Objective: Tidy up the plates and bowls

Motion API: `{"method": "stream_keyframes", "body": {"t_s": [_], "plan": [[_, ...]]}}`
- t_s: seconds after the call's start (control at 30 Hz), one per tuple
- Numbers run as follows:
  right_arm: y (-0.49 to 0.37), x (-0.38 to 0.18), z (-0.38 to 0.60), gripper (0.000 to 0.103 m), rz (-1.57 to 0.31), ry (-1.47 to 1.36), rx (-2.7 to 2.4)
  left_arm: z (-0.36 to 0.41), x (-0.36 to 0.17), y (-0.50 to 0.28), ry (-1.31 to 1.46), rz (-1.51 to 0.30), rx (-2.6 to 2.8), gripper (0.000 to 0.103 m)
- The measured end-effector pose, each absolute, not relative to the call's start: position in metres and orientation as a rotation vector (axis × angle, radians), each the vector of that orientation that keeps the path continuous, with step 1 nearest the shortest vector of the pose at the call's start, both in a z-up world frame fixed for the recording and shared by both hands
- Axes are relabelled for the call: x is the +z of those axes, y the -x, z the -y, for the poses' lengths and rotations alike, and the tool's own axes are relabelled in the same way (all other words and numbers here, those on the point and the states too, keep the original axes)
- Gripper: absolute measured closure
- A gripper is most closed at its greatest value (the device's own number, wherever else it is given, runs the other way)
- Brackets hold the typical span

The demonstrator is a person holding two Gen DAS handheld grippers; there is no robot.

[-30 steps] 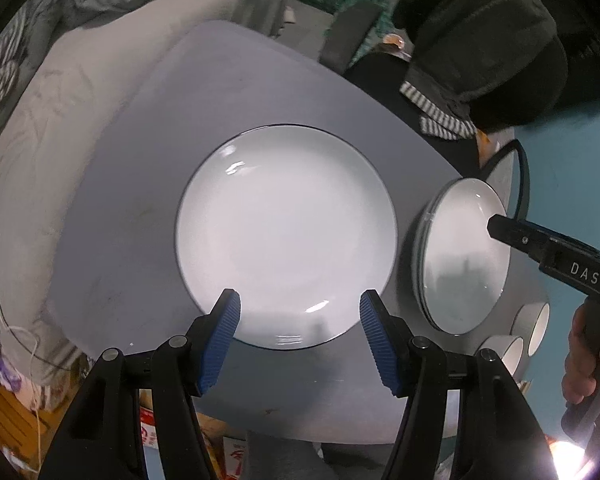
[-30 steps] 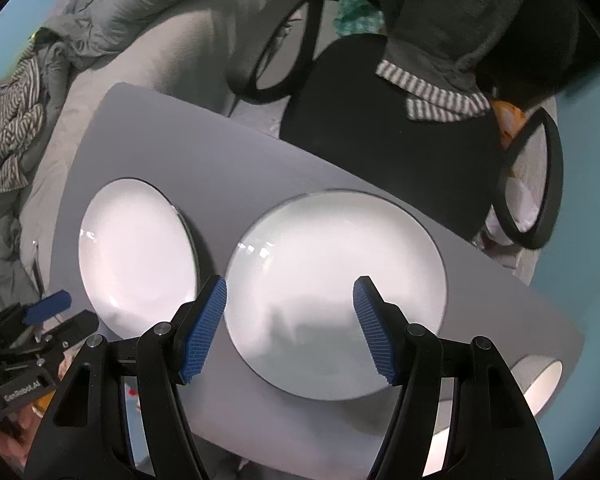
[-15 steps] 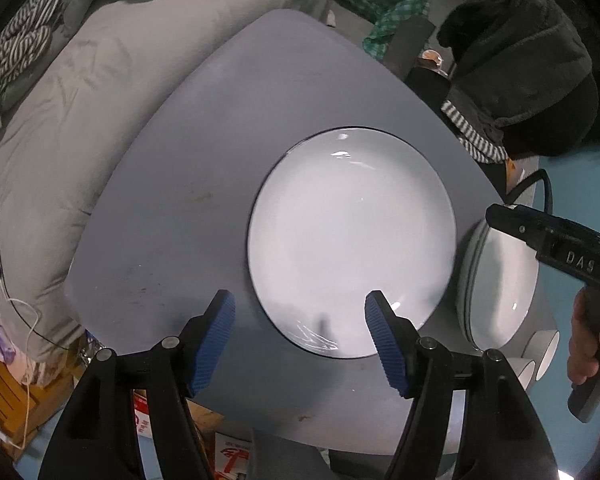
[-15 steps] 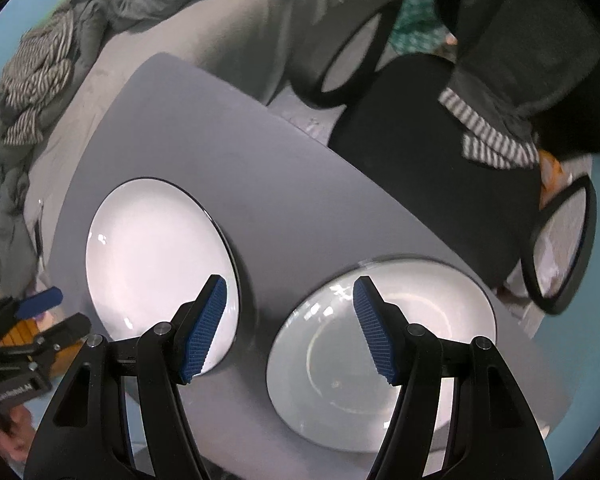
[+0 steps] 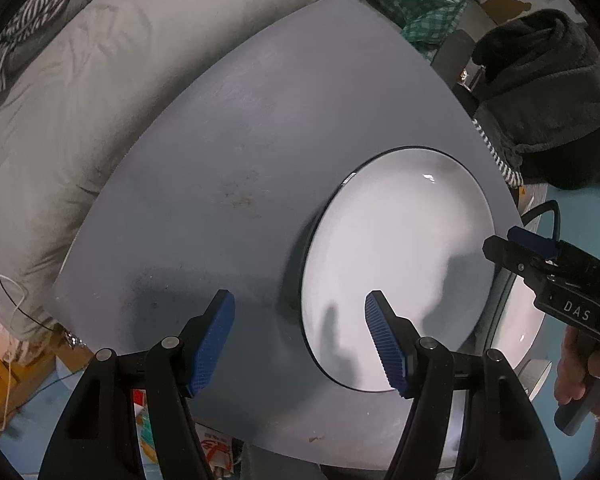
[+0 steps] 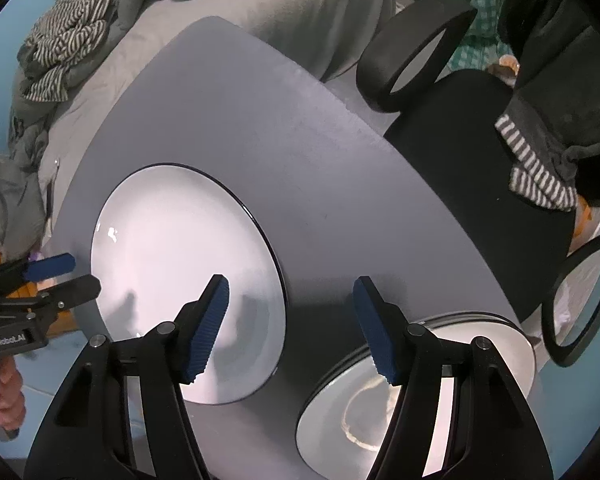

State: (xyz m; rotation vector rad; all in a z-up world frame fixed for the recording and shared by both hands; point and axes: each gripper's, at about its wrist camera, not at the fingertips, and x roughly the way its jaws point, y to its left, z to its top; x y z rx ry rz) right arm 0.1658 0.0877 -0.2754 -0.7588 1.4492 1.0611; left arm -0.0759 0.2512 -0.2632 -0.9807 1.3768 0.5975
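A large white plate (image 5: pixel 396 248) with a dark rim lies alone on the grey table (image 5: pixel 220 140). My left gripper (image 5: pixel 300 320) hangs open over the plate's left rim, with its right finger above the plate and nothing held. The right wrist view shows the same plate (image 6: pixel 172 264) with my right gripper (image 6: pixel 292 312) open above its right rim. Under that gripper's right finger sits a stack of white plates (image 6: pixel 420 400), seen behind the single plate as the stack (image 5: pixel 518 320) in the left view. Each gripper shows in the other's view: right gripper (image 5: pixel 500 242), left gripper (image 6: pixel 84 272).
A small white bowl (image 5: pixel 538 374) peeks out at the table's right edge. A black office chair (image 6: pixel 460 140) draped with dark clothing stands behind the table (image 6: pixel 300 128). Grey bedding (image 5: pixel 80 100) with striped clothes lies along the far left. Floor clutter sits below the near edge.
Both grippers have sunk and rolled. The left one shifted from above the single plate to its left rim. The right one left the stack and now hangs over that plate's right rim.
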Motion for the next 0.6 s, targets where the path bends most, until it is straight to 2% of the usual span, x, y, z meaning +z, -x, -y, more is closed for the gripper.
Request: {"method": "stream_keyframes", "body": {"t_s": [0.33,0.4,0.53,0.6], "plan": [[-0.158,-0.287,-0.091,0.039,-1.492,0.769,1.057,-0.251,-0.279,0.072,0.973,-1.397,0.548,0.034],[-0.155,-0.289,-0.091,0.046,-1.499,0.775,1.061,-0.249,-0.281,0.07,0.983,-1.398,0.539,0.034],[-0.151,-0.293,-0.091,0.055,-1.516,0.788,1.057,-0.246,-0.281,0.066,0.98,-1.393,0.53,0.034],[-0.15,-0.296,-0.091,0.055,-1.535,0.786,1.053,-0.244,-0.284,0.064,0.975,-1.405,0.525,0.047]]}}
